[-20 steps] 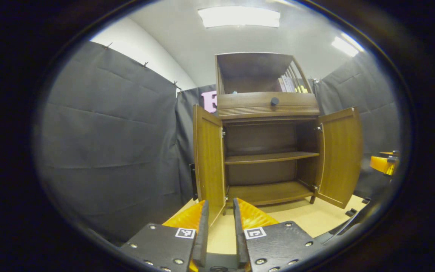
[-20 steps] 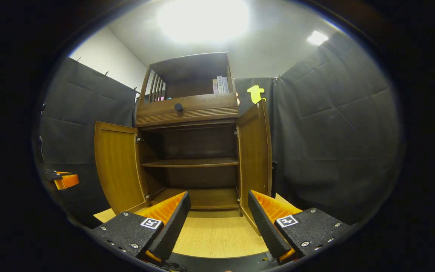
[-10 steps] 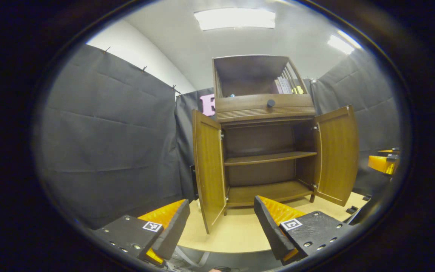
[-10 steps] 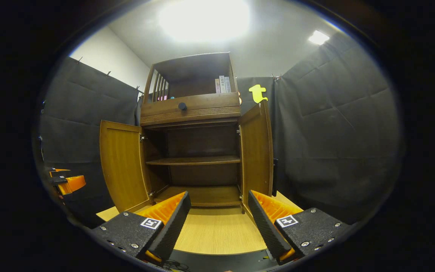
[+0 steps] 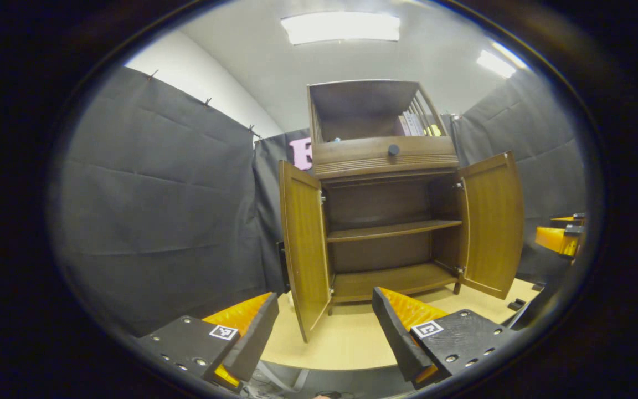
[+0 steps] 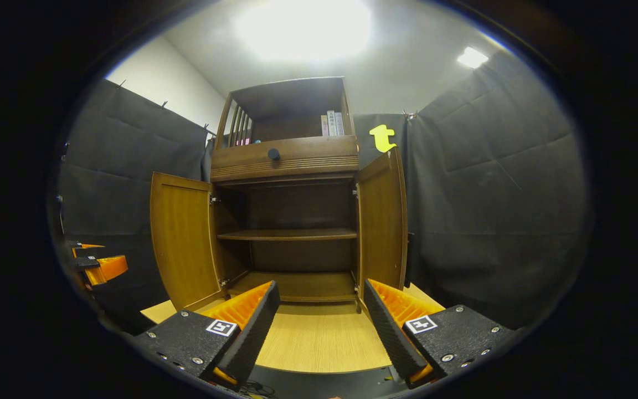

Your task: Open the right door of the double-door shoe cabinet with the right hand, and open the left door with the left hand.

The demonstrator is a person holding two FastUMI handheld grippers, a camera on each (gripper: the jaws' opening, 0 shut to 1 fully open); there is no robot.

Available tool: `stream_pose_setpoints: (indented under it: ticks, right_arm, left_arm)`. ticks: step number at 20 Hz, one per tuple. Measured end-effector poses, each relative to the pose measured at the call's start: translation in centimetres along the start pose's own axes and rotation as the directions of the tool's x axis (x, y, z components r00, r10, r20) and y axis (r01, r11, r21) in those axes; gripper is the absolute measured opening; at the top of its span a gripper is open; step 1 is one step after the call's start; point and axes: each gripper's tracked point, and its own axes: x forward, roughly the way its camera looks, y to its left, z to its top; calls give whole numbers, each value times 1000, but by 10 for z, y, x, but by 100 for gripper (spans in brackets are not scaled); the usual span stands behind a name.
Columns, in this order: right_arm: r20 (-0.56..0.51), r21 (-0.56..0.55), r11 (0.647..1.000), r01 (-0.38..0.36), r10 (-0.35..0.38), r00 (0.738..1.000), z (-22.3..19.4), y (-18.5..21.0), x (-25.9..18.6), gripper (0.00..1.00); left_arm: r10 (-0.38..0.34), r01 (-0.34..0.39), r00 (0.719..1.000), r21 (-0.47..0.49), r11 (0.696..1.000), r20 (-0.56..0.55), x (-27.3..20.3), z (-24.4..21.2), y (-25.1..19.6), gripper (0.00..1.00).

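Both doors of the shoe cabinet (image 5: 385, 221) are standing swung wide, so the task looks complete.

Going left to right around the cabinet: the left gripper (image 5: 324, 338) is hovering in front of the left door (image 5: 302, 249), its fingers spread apart and gripping nothing; that door is angling outward, free of any touch. Between the doors, two bare shelves are showing inside the cabinet. To the cabinet's right side, the right door (image 6: 382, 221) is hanging open, and the right gripper (image 6: 322, 321) is waiting before it, fingers likewise parted and holding nothing. Nothing appears left but withdrawing.
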Motion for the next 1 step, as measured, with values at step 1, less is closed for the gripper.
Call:
stream_pose_setpoints:
  ticks: [1]
  right_arm:
    - [2, -4, 1000, -1, 1, 1000, 0, 1, 0, 94]
  left_arm:
    - [2, -2, 1000, -3, 1000, -4, 0, -1, 0, 100]
